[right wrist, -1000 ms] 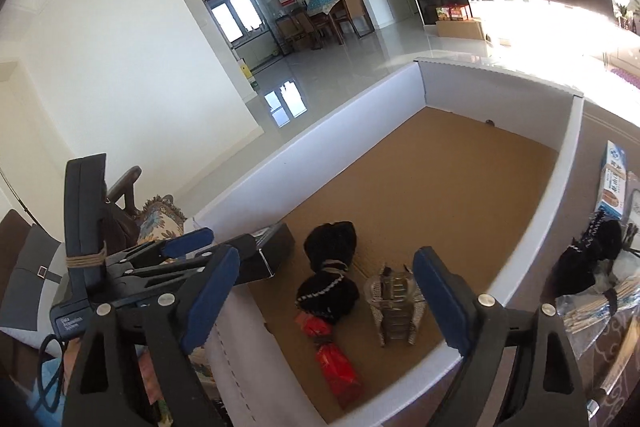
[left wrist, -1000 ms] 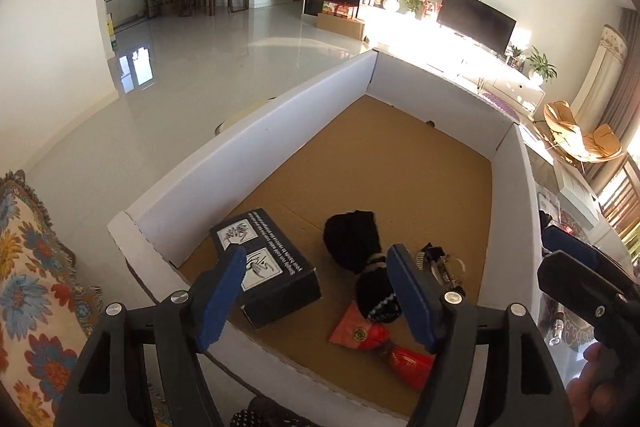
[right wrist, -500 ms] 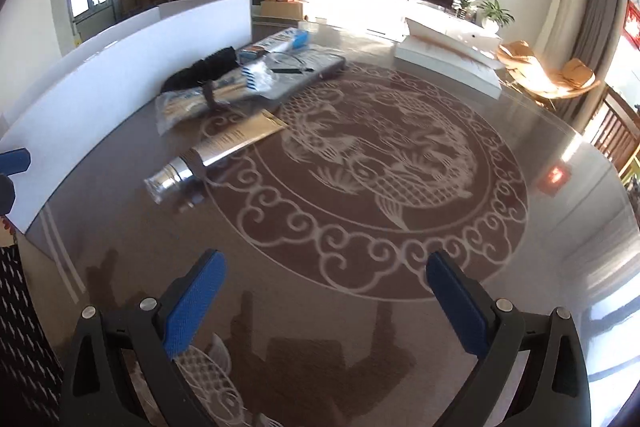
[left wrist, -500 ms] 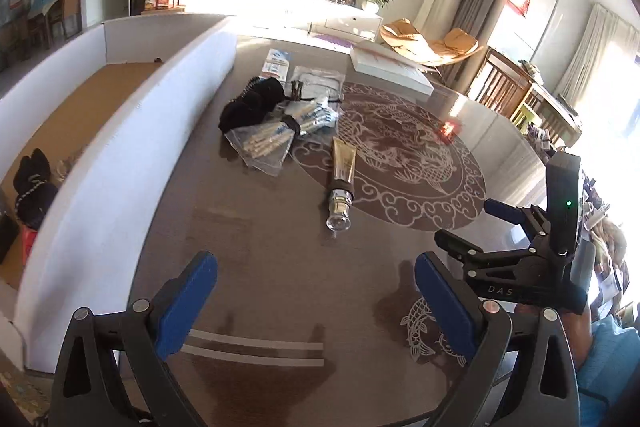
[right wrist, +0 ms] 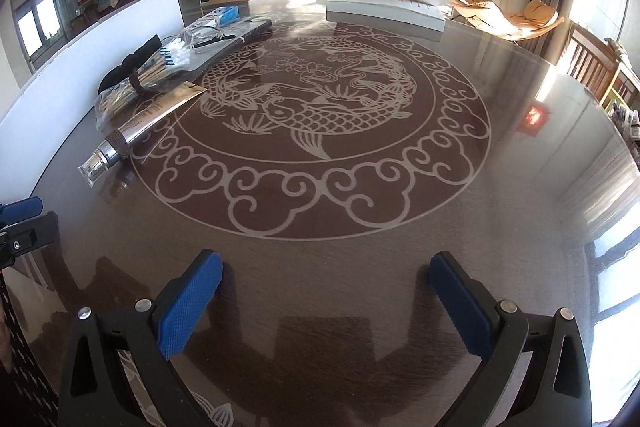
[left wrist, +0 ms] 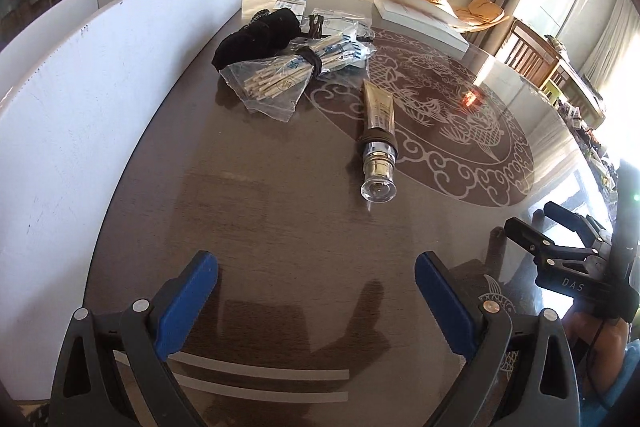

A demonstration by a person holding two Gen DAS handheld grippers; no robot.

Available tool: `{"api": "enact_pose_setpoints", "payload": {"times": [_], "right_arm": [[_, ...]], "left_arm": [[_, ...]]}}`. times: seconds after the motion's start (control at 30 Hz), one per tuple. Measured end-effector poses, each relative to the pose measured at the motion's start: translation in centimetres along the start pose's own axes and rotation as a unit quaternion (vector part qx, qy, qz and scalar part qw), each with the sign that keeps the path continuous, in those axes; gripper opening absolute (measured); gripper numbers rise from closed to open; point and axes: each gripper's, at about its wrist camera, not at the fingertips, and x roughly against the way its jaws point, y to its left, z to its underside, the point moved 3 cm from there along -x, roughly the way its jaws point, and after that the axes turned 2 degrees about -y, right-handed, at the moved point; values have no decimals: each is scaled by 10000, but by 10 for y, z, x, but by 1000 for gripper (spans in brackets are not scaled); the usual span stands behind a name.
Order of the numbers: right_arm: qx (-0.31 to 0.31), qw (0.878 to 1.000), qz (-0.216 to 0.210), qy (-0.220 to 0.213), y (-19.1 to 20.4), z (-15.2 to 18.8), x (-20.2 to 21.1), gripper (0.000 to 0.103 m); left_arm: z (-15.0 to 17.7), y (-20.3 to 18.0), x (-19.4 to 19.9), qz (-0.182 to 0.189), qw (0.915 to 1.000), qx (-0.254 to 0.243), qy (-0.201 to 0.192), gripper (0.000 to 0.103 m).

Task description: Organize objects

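A gold tube with a silver cap [left wrist: 378, 125] lies on the dark table, cap toward me; it also shows in the right wrist view [right wrist: 132, 131]. Beyond it lie a plastic bag of sticks [left wrist: 288, 75] tied with a band and a black cloth bundle [left wrist: 260, 37]. My left gripper [left wrist: 316, 291] is open and empty over bare table, short of the tube. My right gripper [right wrist: 326, 291] is open and empty over the table's near edge, right of the tube.
The white wall of the cardboard box [left wrist: 80, 99] runs along the table's left side. A flat white box [right wrist: 384, 13] lies at the far end. A blue and white packet [right wrist: 224, 15] and clear bags lie behind the bundle. The table carries a fish pattern [right wrist: 312, 107].
Both grippers have swung right, away from the box interior, and now face the tabletop. Since half a second ago the left gripper has moved closer to the tube.
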Motion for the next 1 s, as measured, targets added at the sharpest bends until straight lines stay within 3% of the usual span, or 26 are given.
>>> {"api": "enact_pose_setpoints", "payload": {"times": [0.67,1.0], "right_arm": [[-5,10000,-4,-1,0,0,0,103],[-6,10000,-5,-1,0,0,-1,103]], "left_arm": [[1,4,0,-135,9999,4,27,101],[-1,12,1,-63,9997,251,-26,101]]}}
